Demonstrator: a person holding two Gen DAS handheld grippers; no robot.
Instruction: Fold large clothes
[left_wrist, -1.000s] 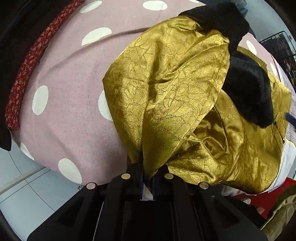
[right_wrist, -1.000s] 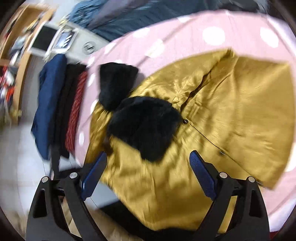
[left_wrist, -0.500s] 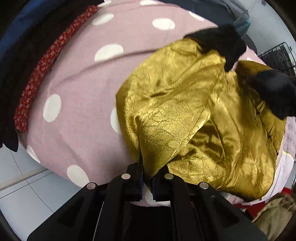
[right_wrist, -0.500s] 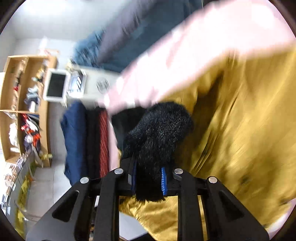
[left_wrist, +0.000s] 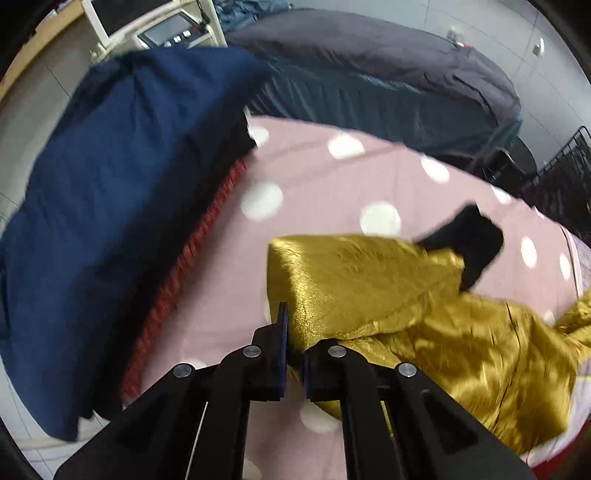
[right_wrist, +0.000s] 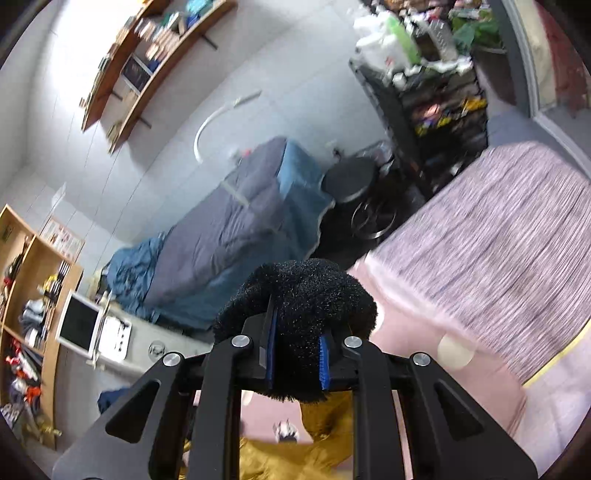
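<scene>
Both grippers busy | left gripper (left_wrist: 293, 356) clamped on gold jacket (left_wrist: 424, 317) hem | right gripper (right_wrist: 295, 360) squeezing its black fur cuff (right_wrist: 306, 302) | jacket trails off right of left jaws

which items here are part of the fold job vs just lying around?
In the job:
- gold garment, pinched by left gripper
- its black furry cuff, clamped in right gripper
- pink polka-dot cover under it

Lying about:
- navy cloth
- red patterned fabric
- grey bed
- black rack
</scene>
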